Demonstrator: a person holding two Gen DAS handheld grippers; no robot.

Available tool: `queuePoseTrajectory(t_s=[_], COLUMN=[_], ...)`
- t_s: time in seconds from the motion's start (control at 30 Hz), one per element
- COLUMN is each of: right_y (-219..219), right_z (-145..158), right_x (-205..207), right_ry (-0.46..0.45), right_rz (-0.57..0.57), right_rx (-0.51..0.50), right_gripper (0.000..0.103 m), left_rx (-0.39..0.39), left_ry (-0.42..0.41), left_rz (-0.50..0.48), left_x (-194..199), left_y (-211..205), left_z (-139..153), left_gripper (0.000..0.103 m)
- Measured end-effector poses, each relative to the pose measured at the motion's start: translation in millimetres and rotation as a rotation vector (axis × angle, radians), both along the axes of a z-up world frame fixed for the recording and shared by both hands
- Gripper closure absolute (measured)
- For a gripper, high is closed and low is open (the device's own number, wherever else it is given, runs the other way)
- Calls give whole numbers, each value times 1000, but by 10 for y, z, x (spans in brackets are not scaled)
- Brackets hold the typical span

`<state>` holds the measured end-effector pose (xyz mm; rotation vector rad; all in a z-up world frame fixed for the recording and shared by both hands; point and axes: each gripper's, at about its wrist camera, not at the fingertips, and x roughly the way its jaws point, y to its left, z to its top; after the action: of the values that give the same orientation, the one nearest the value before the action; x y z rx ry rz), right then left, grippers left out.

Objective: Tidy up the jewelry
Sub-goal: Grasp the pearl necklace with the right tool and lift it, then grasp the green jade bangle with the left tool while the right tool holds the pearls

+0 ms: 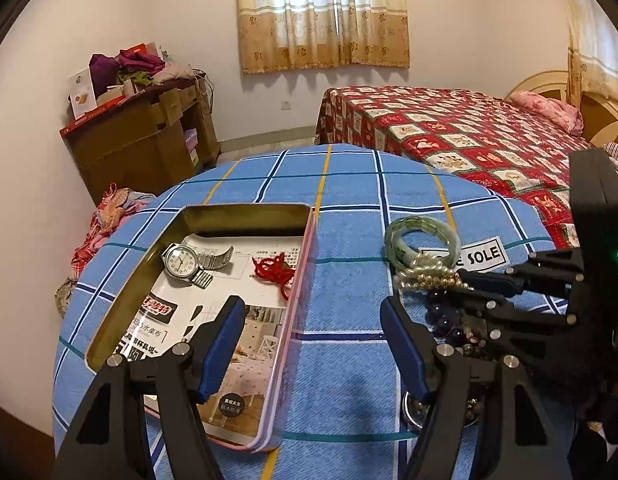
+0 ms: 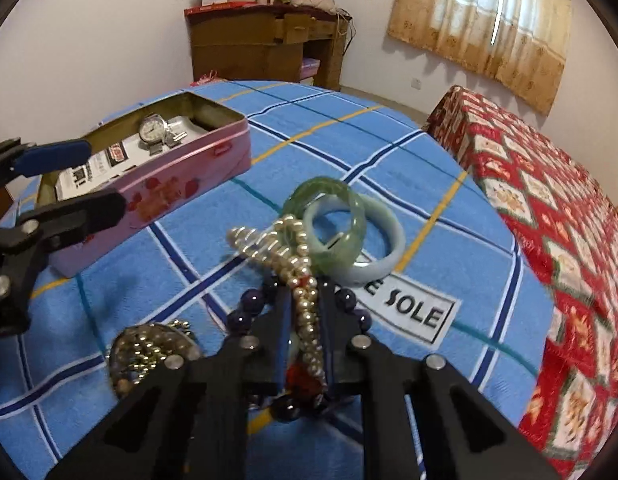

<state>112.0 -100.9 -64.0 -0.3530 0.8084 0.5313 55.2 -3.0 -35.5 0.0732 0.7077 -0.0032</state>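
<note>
An open pink tin holds a silver watch and a red cord. My left gripper hangs open over the tin's right edge, with nothing between its fingers. To the right lies a jewelry pile: a green bangle, a pale blue bangle, dark purple beads and a pearl strand. My right gripper points down into the pile, its pads pressed on the pearl strand.
A blue plaid cloth covers the round table. A small metal dish of beads sits left of the right gripper. A bed with a red quilt stands close on the right, and a loaded wooden cabinet behind.
</note>
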Motion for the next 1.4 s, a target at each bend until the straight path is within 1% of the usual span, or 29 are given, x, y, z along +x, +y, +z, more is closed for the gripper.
queuePoseTrajectory(t_s=[0.17,0.2,0.23,0.3,0.4,0.5,0.6,0.67,0.8,0.93,1.03,1.13,1.33,1.4], right_y=[-186,-229,-275,-372,-435,-428,-488,-538,-647,-749,-779,-803,-847,-877], right_z=[184,229,271,340,364,298,268,294,379,390,349,327,298,281], right_x=[-77,-95,-118,-158,-189,-189,-188,-219,-227,-142,-104,-75,-7,8], right_ry=[-32,-42,-52,-64,-65,-49,-44,-57,-86,-89,-91,-93,-104,-99], right_rz=[-44,-56,-68,-92,-103,-104,-114,-126,-157,-211,-241,-254,-277,-284], right_rx=[114,132,149,173,180,172,201,220,241,246,235,230,232,240], right_gripper=[88,89,95,95,95,95,95,95,95,95,95,95,95,95], left_rx=[-17,-19,-24,-27,-14,-3,8,9,-20,-28,-39,-32,-27,-29], left_ry=[2,0,-2,-5,-8,0,12,16,34,28,18,23,58,72], left_rz=[-10,-11,-13,-18,-42,-67,-86,-84,-75,-103,-120,-132,-156,-162], left_x=[10,10,7,9,5,25,60,83,152,225,329,467,690,751], left_y=[-1,-2,1,-21,-120,-214,-281,-278,-256,-352,-447,-559,-768,-812], left_z=[11,17,30,44,57,40,14,7,-21,18,65,68,-26,-70], left_gripper=[33,33,33,33,33,33,33,33,33,33,33,33,33,35])
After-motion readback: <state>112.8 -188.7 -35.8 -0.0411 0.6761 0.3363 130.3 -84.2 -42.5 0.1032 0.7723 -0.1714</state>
